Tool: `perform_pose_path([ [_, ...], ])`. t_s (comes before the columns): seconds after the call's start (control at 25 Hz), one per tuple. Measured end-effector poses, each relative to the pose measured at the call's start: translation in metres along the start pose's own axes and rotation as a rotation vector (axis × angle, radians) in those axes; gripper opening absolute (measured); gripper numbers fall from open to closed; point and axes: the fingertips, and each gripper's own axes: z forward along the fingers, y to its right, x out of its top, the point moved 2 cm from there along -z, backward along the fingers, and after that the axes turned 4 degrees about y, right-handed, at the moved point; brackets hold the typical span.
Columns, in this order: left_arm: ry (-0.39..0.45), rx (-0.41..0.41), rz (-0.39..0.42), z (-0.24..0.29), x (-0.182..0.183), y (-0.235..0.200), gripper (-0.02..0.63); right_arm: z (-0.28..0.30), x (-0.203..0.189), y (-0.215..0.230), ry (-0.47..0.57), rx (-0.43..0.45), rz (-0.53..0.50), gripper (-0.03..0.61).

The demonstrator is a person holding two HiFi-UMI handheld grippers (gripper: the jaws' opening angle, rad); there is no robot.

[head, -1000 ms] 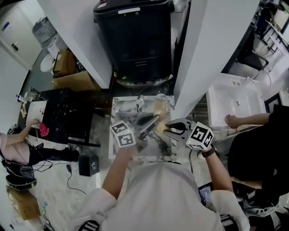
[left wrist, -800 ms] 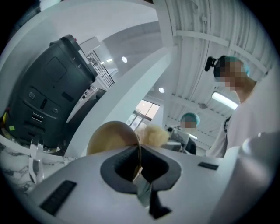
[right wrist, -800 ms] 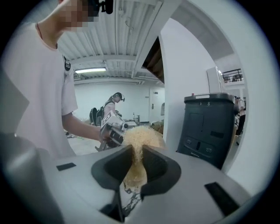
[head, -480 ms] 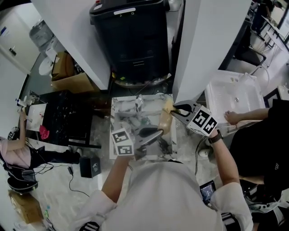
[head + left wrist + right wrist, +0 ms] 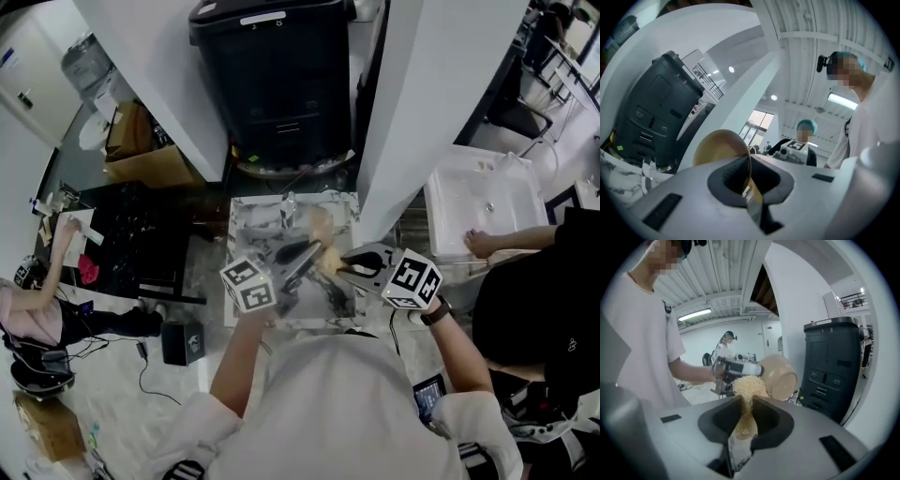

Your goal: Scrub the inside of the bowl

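A tan bowl (image 5: 320,228) is held tilted above the marbled table, and my left gripper (image 5: 312,249) is shut on its rim. In the left gripper view the rim runs straight between the jaws, with the bowl (image 5: 721,146) rising beyond my left gripper (image 5: 746,174). My right gripper (image 5: 345,267) is shut on a scrubber (image 5: 328,262) with a straw-coloured fibre head. In the right gripper view the fibre head of the scrubber (image 5: 748,385) stands above my right gripper (image 5: 744,417), just left of the bowl (image 5: 782,376). Whether the scrubber touches the bowl I cannot tell.
The marbled table (image 5: 251,223) has a small metal fixture (image 5: 288,212) at its back. A black bin (image 5: 279,80) stands behind it, and a white pillar (image 5: 427,103) to the right. Further right is a white sink (image 5: 487,202) with a person's hand (image 5: 482,246) on it.
My right gripper swung out to the back right with the scrubber, then came back left beside the bowl. The left gripper and bowl shifted slightly left and away.
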Motion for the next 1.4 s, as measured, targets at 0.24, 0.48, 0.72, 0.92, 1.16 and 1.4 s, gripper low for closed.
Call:
perform_pose_path([
  [0.24, -0.08, -0.117, -0.026, 0.004, -0.028, 0.023, 0.021, -0.032, 0.035, 0.034, 0.116, -0.148, 0.001, 0.077],
  [0.48, 0.027, -0.212, -0.114, 0.005, -0.015, 0.059, 0.021, -0.04, 0.0, 0.074, 0.039, -0.267, 0.061, 0.077],
  [0.72, 0.2, -0.14, -0.214, -0.003, 0.012, 0.034, 0.021, -0.026, -0.031, 0.029, 0.005, -0.154, 0.141, 0.075],
  [0.92, 0.084, -0.038, -0.151, -0.005, -0.006, 0.012, 0.021, -0.024, 0.013, 0.001, 0.106, -0.109, 0.066, 0.075],
  [1.16, -0.018, -0.141, -0.126, 0.001, -0.027, 0.041, 0.021, -0.039, 0.039, 0.049, 0.155, -0.273, 0.034, 0.075],
  [1.4, 0.084, -0.239, -0.18, 0.0, 0.001, 0.064, 0.021, -0.033, -0.017, 0.053, -0.043, -0.287, 0.107, 0.075],
])
